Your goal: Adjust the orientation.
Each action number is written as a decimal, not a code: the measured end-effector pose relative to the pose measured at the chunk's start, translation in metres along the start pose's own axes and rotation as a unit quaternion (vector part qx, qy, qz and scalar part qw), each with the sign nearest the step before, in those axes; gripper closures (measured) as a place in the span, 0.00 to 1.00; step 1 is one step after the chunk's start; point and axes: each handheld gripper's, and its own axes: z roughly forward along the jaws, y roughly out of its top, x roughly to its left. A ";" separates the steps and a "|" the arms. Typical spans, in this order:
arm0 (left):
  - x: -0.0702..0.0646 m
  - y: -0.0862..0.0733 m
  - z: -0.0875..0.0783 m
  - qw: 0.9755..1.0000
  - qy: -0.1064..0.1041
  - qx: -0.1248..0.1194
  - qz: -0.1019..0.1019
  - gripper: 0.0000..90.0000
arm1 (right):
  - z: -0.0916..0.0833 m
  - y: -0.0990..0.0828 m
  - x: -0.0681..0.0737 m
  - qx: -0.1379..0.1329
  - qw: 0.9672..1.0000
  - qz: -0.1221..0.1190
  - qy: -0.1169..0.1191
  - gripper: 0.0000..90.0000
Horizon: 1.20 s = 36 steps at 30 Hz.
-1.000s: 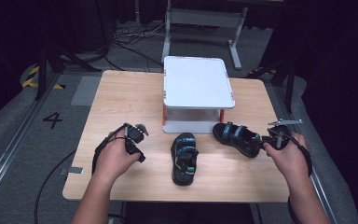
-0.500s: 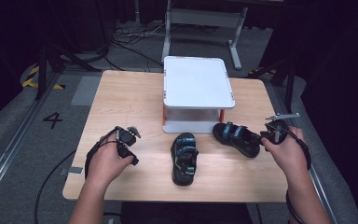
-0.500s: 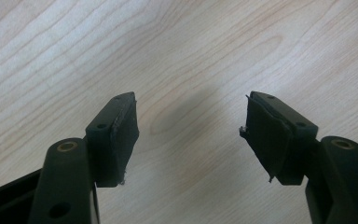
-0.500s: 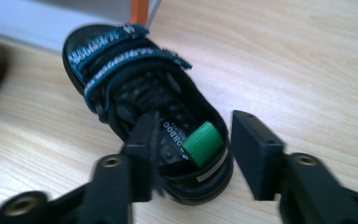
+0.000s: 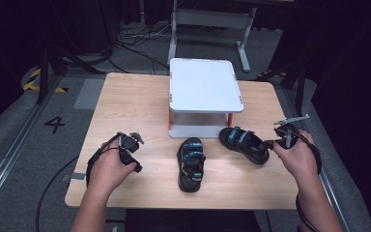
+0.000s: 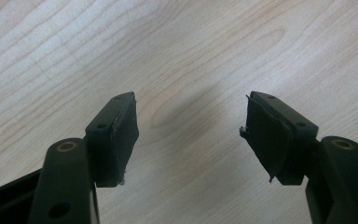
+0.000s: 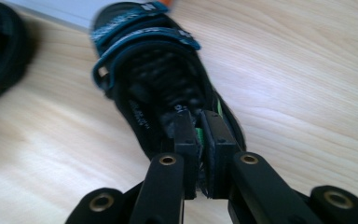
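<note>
Right gripper (image 7: 199, 135): jaws have just been closing and now pinch the heel strap of the right sandal (image 7: 154, 70), a sliver of green showing between the pads; the sandal lies flat on the table (image 7: 307, 70), toe away from the jaws. Left gripper (image 6: 189, 133): jaws wide apart, nothing between them, bare wood beneath. Risk, as judged: the grip takes only a thin strap at the very heel, so on lifting the sandal may swing toe-down or slip free; a hasty pull could also drag it across the wood rather than raise it. Beyond the held sandal's toe stands a white shelf (image 5: 205, 92) on red legs, its lower tier close ahead; a low lift toward it could catch the toe on the edge. The second sandal (image 5: 191, 163) lies to the side of the held one, between the two grippers, apart from both, and stands clear of the left gripper (image 5: 131, 141), which rests idle near the table's front edge.
</note>
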 end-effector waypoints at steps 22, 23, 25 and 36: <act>-0.007 0.022 0.004 1.000 -0.006 -0.004 0.026 0.39 | 0.001 -0.011 0.103 0.009 0.981 -0.115 0.158 0.94; -0.007 0.022 0.004 1.000 -0.006 -0.004 0.026 0.39 | 0.003 -0.011 0.106 0.007 0.978 -0.124 0.167 0.94; -0.007 0.022 0.003 1.000 -0.006 -0.003 0.028 0.39 | 0.007 -0.011 0.113 0.006 0.973 -0.132 0.187 0.94; -0.006 0.019 0.001 1.000 -0.005 -0.005 0.024 0.39 | 0.001 -0.010 0.108 0.006 0.976 -0.132 0.173 0.69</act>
